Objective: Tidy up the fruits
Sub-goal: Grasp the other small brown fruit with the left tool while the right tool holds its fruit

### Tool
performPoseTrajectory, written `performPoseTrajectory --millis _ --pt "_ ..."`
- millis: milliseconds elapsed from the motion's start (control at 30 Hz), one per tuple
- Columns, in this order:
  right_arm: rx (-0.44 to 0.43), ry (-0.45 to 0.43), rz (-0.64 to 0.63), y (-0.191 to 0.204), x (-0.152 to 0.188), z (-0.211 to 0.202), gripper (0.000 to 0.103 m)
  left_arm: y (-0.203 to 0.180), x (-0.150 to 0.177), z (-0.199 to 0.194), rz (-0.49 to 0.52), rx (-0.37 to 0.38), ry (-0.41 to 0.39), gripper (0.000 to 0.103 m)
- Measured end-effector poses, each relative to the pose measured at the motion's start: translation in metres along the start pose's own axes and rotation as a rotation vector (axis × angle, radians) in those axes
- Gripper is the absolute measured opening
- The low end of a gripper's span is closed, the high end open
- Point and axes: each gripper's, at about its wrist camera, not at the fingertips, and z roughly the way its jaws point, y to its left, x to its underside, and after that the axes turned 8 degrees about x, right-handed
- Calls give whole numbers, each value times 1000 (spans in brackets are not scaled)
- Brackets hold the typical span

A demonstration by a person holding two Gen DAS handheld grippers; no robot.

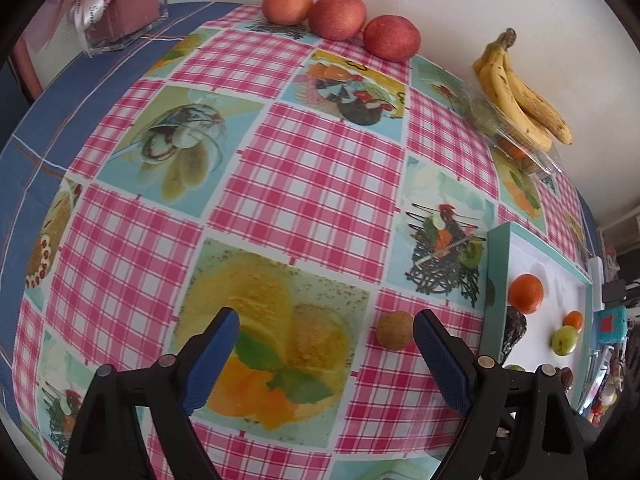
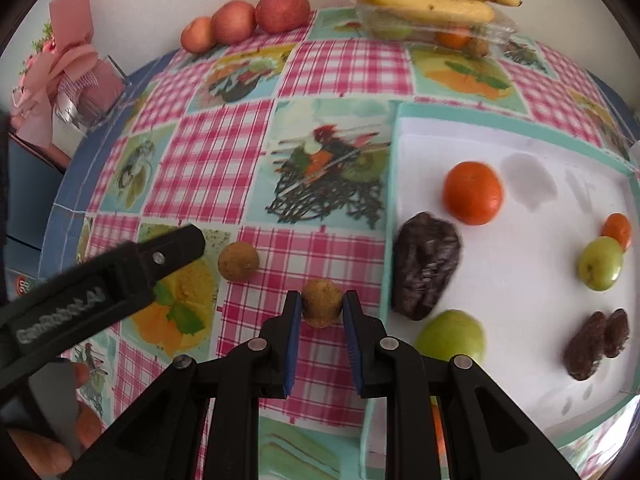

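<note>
Between the right gripper (image 2: 322,307) pads sits a small brown fruit (image 2: 322,307), clamped for transfer to the tray (image 2: 394,240) rightward. The left gripper (image 1: 326,346) gapes wide, empty, with a second brown fruit (image 1: 395,330) just ahead.

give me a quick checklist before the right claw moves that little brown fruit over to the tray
1. Right claw shut on the small brown fruit: ok, both pads touch its sides.
2. Grip depth: not ok, the fruit sits right at the pad tips.
3. Free spot in the tray: ok, bare white floor shows between the large dark fruit and the green fruit.
4. Path over the tray's teal rim: cannot tell, lift height is unclear.
5. Left claw out of the way: ok, open and off to the side, beside the second brown fruit.
</note>
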Motion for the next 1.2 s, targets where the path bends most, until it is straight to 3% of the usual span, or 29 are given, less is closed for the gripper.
performPoseTrajectory --millis 200,400,700,933,1200 --pt "16 -75 -3 -17 -1 -31 22 -9 2 5 20 32 20 76" --pt "55 -131 -13 -33 1 -55 22 -12 3 14 6 86 52 51" --pt "51 -176 -19 -37 1 -73 22 -19 4 18 26 125 68 25" --pt "49 -191 0 -43 2 -78 22 -21 4 13 37 136 50 20" --pt "38 -188 13 -48 2 -79 22 -16 -1 14 11 141 31 22"
